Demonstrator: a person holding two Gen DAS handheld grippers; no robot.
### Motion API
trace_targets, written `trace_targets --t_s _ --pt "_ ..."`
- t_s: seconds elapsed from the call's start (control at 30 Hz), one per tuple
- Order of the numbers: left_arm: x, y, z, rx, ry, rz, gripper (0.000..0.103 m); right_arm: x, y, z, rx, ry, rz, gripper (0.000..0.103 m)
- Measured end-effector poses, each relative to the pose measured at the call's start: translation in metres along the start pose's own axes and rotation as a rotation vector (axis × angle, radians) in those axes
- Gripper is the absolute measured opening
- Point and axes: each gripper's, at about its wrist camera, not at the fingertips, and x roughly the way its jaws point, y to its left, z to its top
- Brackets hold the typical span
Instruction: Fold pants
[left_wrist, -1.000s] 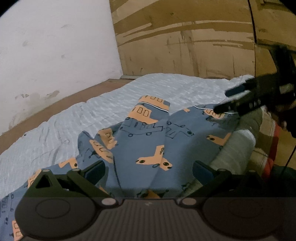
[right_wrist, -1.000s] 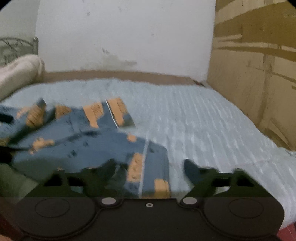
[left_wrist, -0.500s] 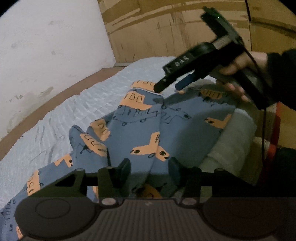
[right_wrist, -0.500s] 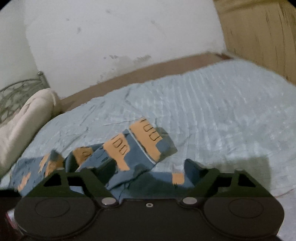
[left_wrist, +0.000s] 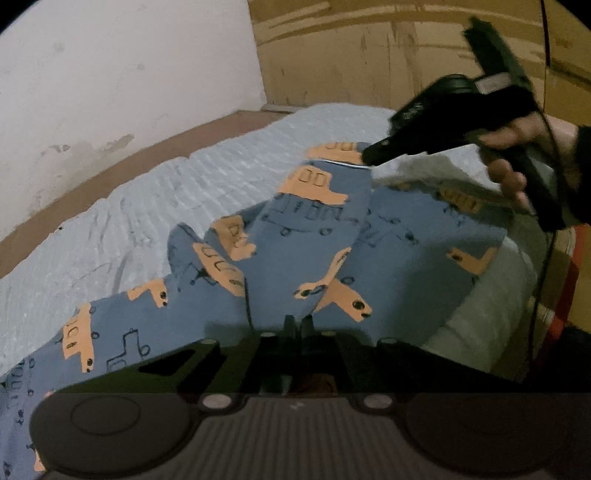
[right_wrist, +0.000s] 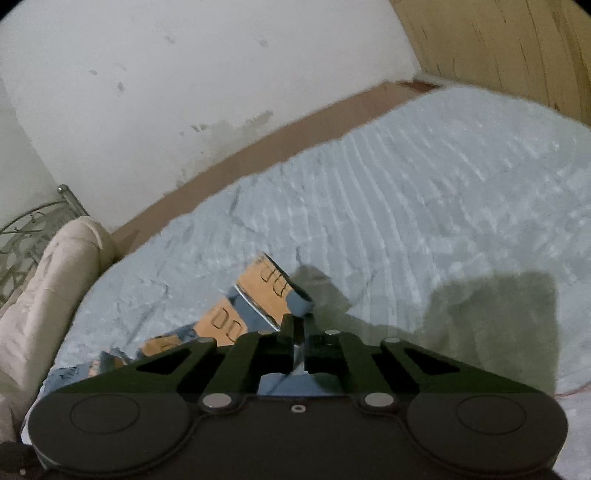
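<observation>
Pants (left_wrist: 317, 236): crumpled, unfolded, on bedspread (left_wrist: 184, 184) near bed edge | left gripper (left_wrist: 295, 325): pinched closed on near fabric | right gripper (right_wrist: 297, 325): clamped on far hem | progress: 2 grips set, 0 folds made; all folding remains

Both claws, left claw (left_wrist: 298, 325) and right claw (right_wrist: 297, 325), freshly clamped on the pants (left_wrist: 314, 236).

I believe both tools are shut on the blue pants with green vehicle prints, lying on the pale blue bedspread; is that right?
Not quite: the prints are orange, not green, as the left wrist view shows. The left tool and right tool are both shut on the blue pants, lying on the pale blue bedspread.
</observation>
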Motion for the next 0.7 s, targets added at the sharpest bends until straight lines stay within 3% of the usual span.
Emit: trace_targets --t_s 0.23,0.33,0.5,0.7 --pt "-0.022 -0.006 0.005 0.029 -0.063 -0.042 0.0 -0.077 0.006 -0.01 -0.074 -0.138 -0.002 0.0" --pt "-0.019 -0.011 0.001 0.056 -0.053 -0.032 0.0 -0.099 -0.003 -0.022 -0.075 -0.131 -0.008 0.0" --pt "-0.014 -0.011 -0.006 0.041 -0.028 -0.026 0.0 -0.074 -0.013 -0.03 -0.049 -0.014 0.013 0.037" --pt "-0.015 -0.006 -0.005 0.03 -0.034 -0.034 0.0 -0.022 -0.008 -0.024 -0.024 0.016 0.01 0.054"
